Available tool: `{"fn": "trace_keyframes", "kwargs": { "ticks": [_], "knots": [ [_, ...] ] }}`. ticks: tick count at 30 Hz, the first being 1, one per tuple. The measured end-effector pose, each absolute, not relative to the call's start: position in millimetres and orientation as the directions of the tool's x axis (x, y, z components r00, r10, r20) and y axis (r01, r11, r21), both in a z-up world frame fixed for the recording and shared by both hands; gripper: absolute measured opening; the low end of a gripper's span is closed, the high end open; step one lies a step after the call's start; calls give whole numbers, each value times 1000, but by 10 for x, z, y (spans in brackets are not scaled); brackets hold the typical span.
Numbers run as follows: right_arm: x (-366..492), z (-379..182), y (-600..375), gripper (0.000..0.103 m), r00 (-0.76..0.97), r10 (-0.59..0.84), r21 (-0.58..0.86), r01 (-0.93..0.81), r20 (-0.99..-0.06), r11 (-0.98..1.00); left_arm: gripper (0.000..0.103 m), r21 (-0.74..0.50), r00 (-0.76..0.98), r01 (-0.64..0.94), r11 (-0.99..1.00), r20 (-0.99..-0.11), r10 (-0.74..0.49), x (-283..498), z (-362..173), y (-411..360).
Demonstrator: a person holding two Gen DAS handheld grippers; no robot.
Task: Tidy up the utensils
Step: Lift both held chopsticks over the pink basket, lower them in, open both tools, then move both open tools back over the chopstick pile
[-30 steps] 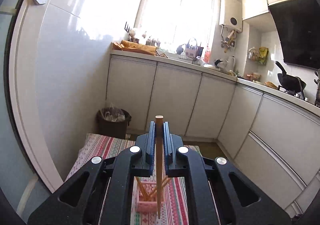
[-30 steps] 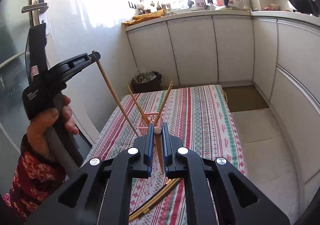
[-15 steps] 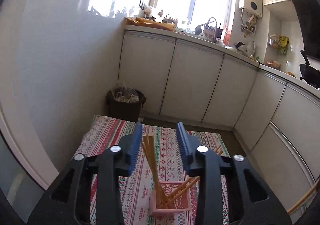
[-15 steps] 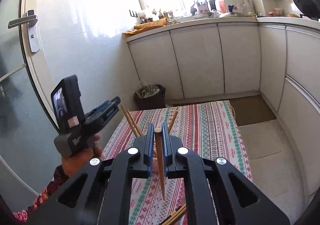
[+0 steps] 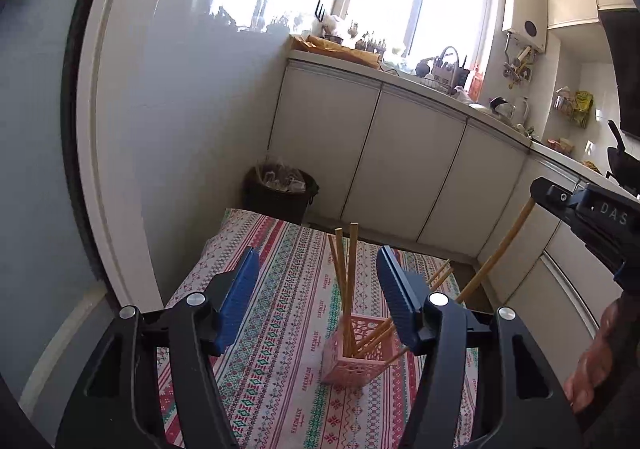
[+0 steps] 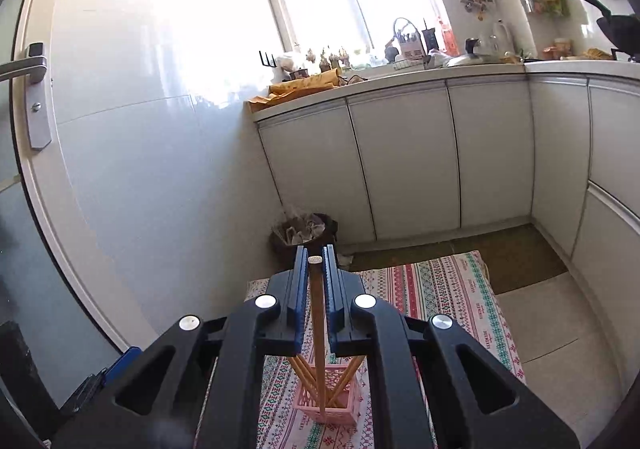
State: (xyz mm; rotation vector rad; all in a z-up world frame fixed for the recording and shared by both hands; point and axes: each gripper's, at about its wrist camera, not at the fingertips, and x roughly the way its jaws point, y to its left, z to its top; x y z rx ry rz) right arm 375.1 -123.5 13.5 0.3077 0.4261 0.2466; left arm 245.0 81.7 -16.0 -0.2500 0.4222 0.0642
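Left gripper (image 5: 318, 289): jaws have just been opening and now stand spread, blue pads clear of everything. In the gap between them, further ahead and lower, I see the pink basket (image 5: 352, 363) standing on the striped tablecloth (image 5: 276, 289). Several chopsticks (image 5: 346, 281) stand in it: a few near upright, seen between my left fingers, others leaning off toward my right finger and partly hidden behind it. No contact between pads and sticks.

Right gripper (image 6: 315, 285): pads pressed in on a single chopstick (image 6: 318, 329), pinched near its top end, which sits about level with my fingertips. The stick hangs roughly vertical below the fingers; its lower end is down inside the basket (image 6: 326, 407) among the leaning sticks. Whether the tip touches the basket floor, cannot tell.

From the left camera, the right gripper (image 5: 540, 195) comes in off my right finger's side, above the basket, with that same stick (image 5: 496, 253) slanting down from it, and the hand (image 5: 596, 361) holding it at the frame edge.

Beyond the fingertips: bin (image 6: 304, 233) past the table's far end, by the white cabinets (image 6: 400, 157).
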Motion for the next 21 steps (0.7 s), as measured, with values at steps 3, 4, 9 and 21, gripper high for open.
{"fn": "trace_keyframes", "kwargs": {
  "ticks": [3, 4, 9, 21],
  "knots": [
    [3832, 29, -1189, 8, 888, 282, 328, -161, -364, 931, 57, -236, 903, -124, 964, -430, 11, 2497, -198, 882],
    [3854, -21, -1170, 10, 888, 278, 327, -158, -366, 932, 57, -237, 900, -127, 963, -436, 11, 2510, -211, 899],
    [3827, -303, -1165, 65, 889, 214, 334, -73, -406, 940, 57, -225, 883, -139, 964, -469, 18, 2579, -287, 901],
    [3596, -419, -1203, 75, 866, 129, 229, -18, -483, 973, 65, -200, 873, -132, 971, -488, 18, 2567, -340, 780]
  ]
}}
